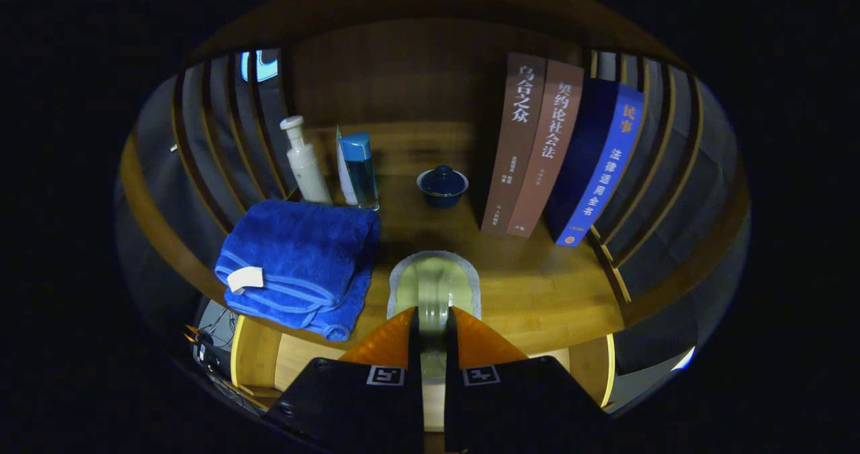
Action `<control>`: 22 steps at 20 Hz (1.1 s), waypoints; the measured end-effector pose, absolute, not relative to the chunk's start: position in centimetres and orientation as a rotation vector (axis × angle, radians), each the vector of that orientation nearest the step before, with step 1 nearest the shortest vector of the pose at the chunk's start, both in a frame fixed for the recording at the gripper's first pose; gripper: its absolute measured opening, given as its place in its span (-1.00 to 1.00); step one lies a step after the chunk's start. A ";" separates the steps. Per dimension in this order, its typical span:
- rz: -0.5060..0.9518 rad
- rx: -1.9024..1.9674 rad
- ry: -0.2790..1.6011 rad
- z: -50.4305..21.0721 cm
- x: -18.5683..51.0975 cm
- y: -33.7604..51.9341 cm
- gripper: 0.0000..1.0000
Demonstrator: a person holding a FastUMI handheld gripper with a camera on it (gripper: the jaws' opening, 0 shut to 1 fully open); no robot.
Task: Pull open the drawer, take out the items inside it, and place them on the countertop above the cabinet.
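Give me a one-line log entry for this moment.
stage: placing on countertop | hand-held gripper: shut on pale cloth | drawer: open below | already up top: blue towel

Gripper view: riding on the gripper, looking forward and down along its fingers, sitting close above the worktop, facing the books.

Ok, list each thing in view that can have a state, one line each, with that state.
gripper: shut on the grey-rimmed cloth, held above the countertop.
grey-rimmed cloth: pinched between the fingers, its far end over the countertop.
blue towel: folded, overhanging the countertop's front edge.
pump bottle: upright.
blue-capped bottle: upright, capped.
lidded cup: lid on.
books: upright, leaning.
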State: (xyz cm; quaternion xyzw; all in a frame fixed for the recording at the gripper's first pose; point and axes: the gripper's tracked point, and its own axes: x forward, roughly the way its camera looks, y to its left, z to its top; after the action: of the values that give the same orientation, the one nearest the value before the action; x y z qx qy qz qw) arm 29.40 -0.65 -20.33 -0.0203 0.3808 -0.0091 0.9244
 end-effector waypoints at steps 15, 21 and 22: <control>-0.030 -0.036 0.860 -23.2 34.2 -0.6 -0.35; -0.032 -0.031 0.844 -22.8 33.7 -0.9 0.79; -0.029 -0.029 0.835 -22.5 33.6 -0.8 1.00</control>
State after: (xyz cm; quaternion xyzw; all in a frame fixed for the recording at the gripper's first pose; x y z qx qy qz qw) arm 33.60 -0.82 -22.45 -0.0141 0.4055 -0.0142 0.9139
